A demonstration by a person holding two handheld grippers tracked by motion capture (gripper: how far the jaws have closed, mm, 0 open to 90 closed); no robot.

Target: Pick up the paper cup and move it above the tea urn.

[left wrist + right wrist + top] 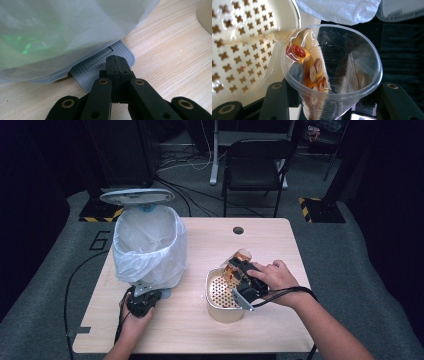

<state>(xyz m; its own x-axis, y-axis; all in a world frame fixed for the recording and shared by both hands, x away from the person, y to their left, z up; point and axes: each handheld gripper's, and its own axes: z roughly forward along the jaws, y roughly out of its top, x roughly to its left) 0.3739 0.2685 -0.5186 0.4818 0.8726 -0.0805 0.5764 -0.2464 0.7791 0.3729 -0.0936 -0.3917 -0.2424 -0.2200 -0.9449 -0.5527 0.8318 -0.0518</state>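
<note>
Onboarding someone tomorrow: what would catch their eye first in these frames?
First, the clear plastic cup tipped in the right tongs, pouring amber liquid with reddish bits into the perforated cream strainer bowl at the table's centre-right. Then the bag-lined pedal bin at the left, lid up, the shut left tongs on its grey pedal.

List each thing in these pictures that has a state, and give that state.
Bin lid: raised open.
Bin pedal: under the shut left hand-held gripper.
Plastic cup: tilted, pouring liquid, held by the right hand-held gripper.
Strainer basin: upright, receiving liquid.
</note>
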